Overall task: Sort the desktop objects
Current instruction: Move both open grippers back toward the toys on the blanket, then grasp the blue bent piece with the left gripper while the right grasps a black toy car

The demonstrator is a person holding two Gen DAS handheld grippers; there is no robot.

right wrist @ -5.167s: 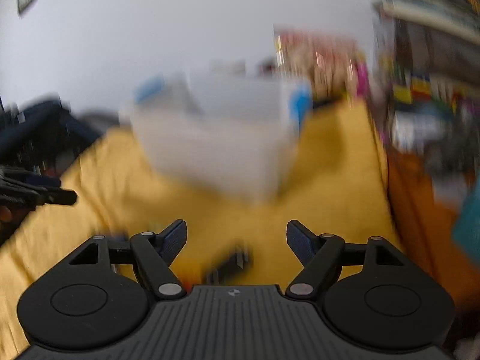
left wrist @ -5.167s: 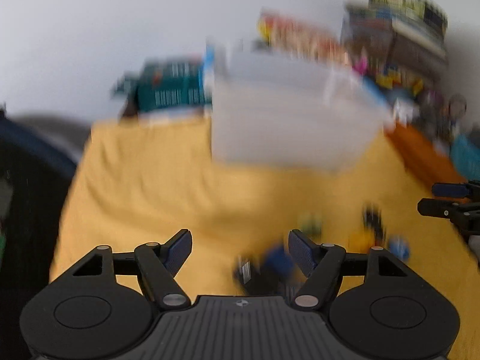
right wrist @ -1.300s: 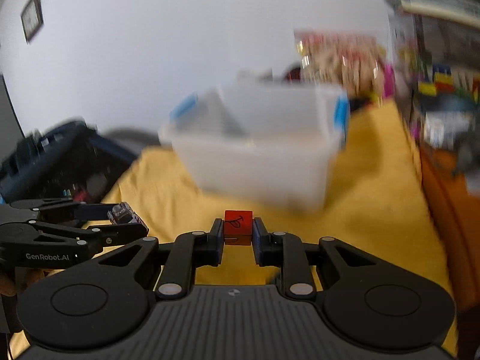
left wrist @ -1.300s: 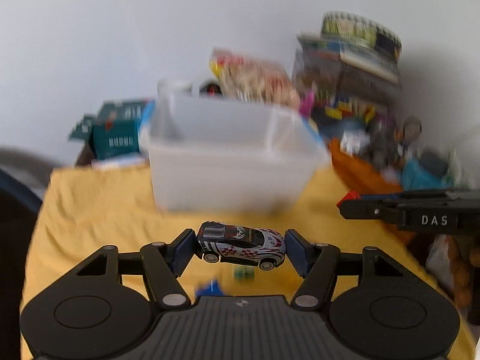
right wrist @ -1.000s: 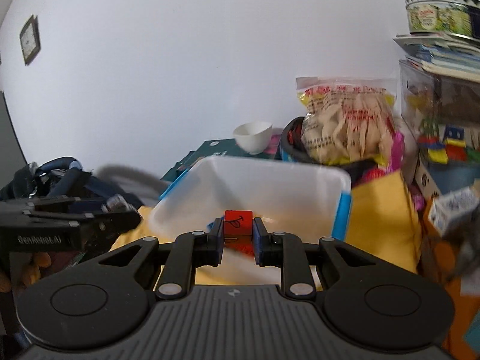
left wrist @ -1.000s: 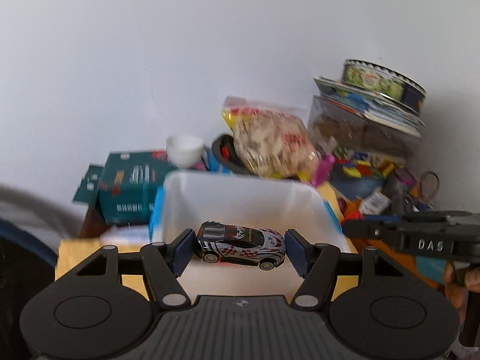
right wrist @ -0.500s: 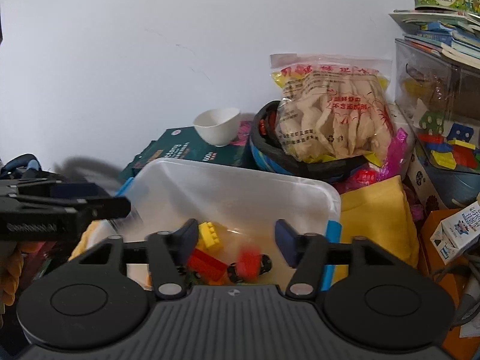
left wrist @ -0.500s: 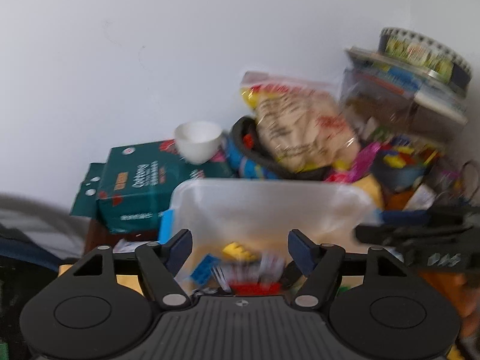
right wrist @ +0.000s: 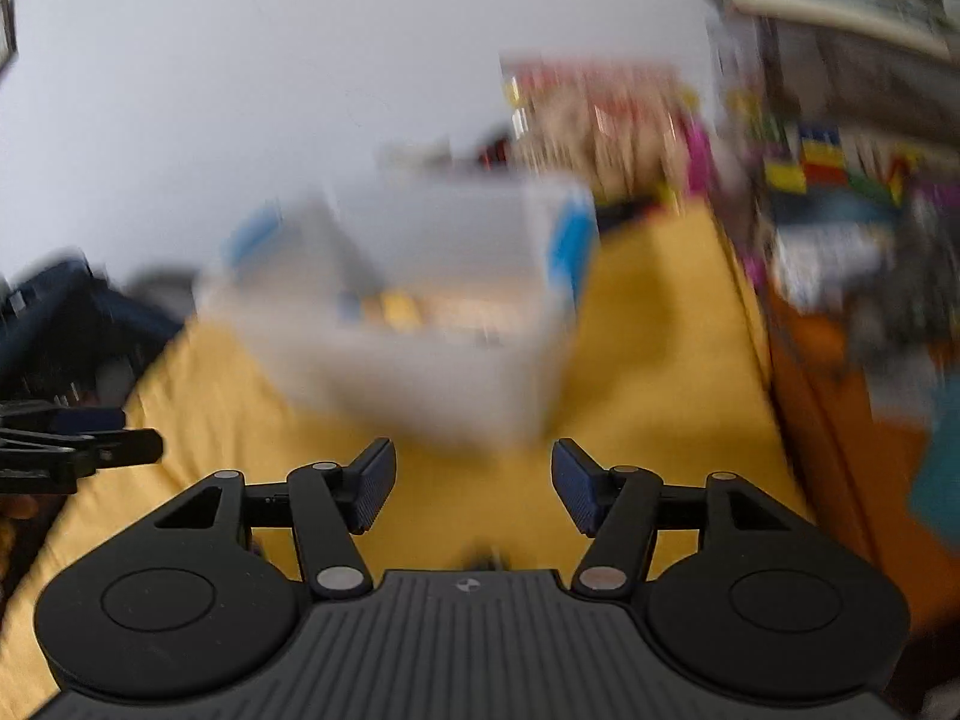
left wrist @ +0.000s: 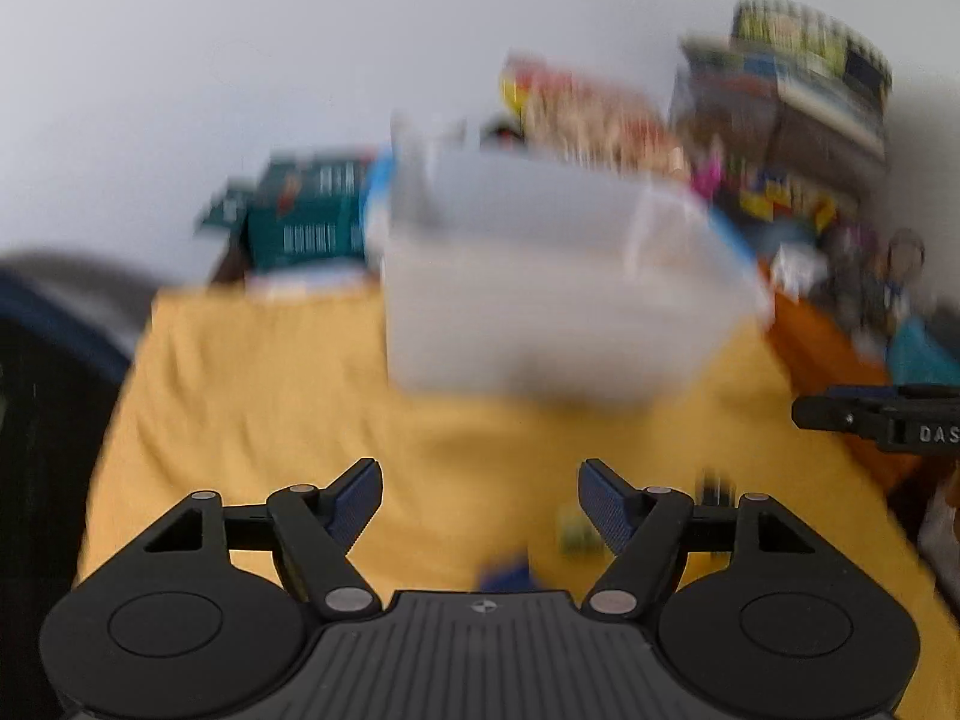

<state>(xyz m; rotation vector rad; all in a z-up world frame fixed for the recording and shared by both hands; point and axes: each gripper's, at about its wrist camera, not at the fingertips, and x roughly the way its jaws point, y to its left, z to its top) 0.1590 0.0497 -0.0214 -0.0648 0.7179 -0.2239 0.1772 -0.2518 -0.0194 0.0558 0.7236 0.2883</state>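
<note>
Ahead of me the translucent storage bin (left wrist: 558, 294) blocks the far middle of the yellow-covered surface (left wrist: 258, 396). Open cloth lies near and left of it. A blurred clutter stack (right wrist: 840, 180) walls off the right edge; small pieces (left wrist: 576, 531) lie near.

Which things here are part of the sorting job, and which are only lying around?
Part of the job:
plastic bin
small toys on the yellow cloth
left gripper, open
right gripper, open

Lying around:
green box
snack bag
stacked books
</note>
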